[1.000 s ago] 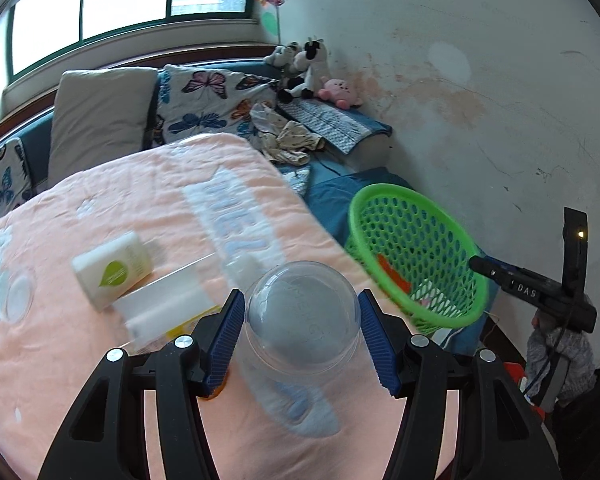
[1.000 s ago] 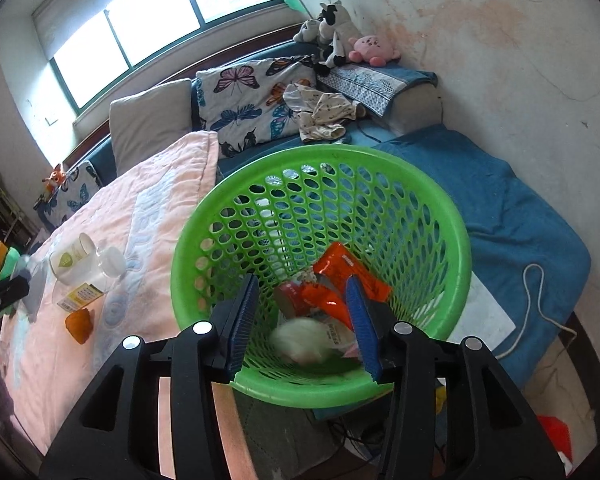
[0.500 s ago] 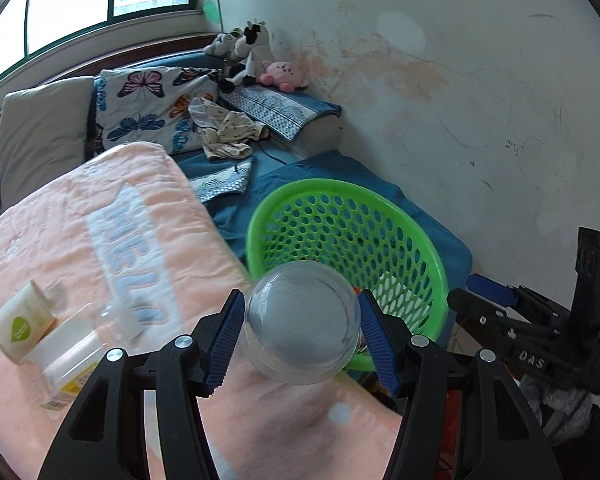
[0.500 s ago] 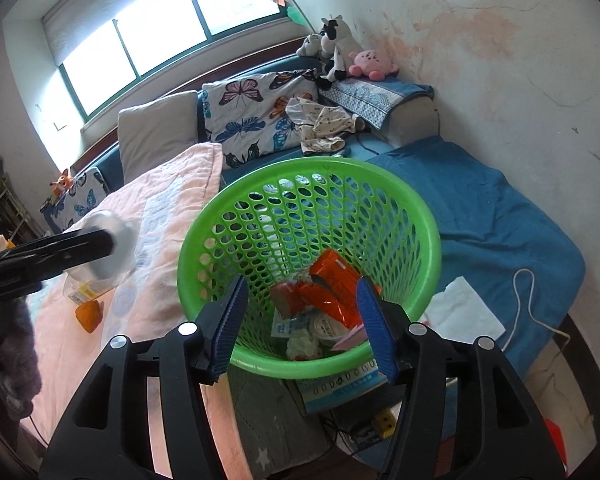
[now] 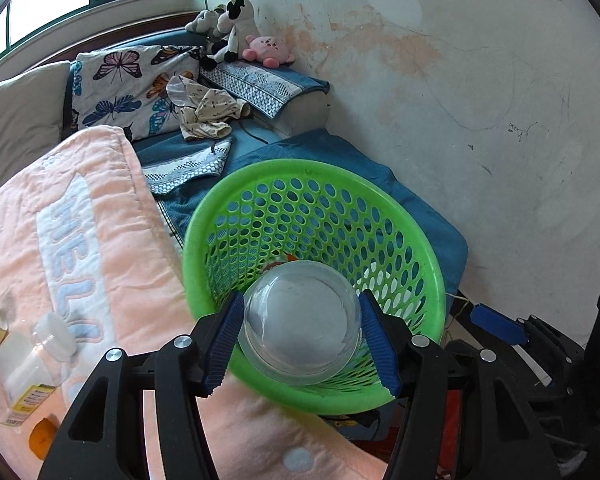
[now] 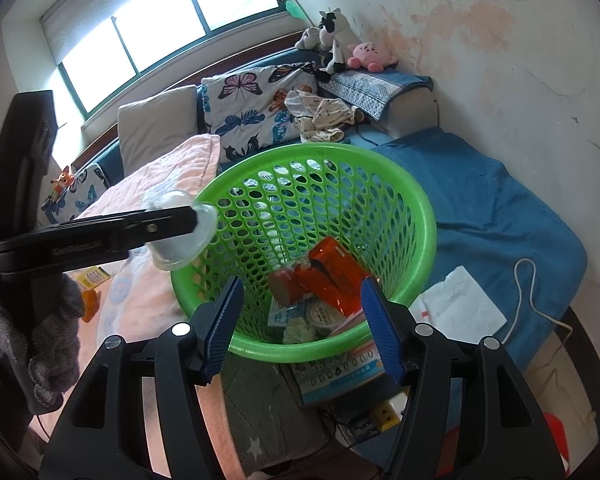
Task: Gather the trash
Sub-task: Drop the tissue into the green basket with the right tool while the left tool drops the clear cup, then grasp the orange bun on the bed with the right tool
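Clear plastic dome lid pinched between the left gripper pads, held over the near rim of the green perforated basket. Right gripper jaws opening, nothing between them; beyond them, orange wrappers and crumpled paper lie in the basket.

Pink quilt bears bottles; basket on blue bedding

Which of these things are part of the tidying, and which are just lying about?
Part of the job: clear plastic cup held in the left tool; green basket; orange wrapper inside it; white bottle on the blanket.

Lying about: butterfly pillow; pink plush toy; crumpled clothes.
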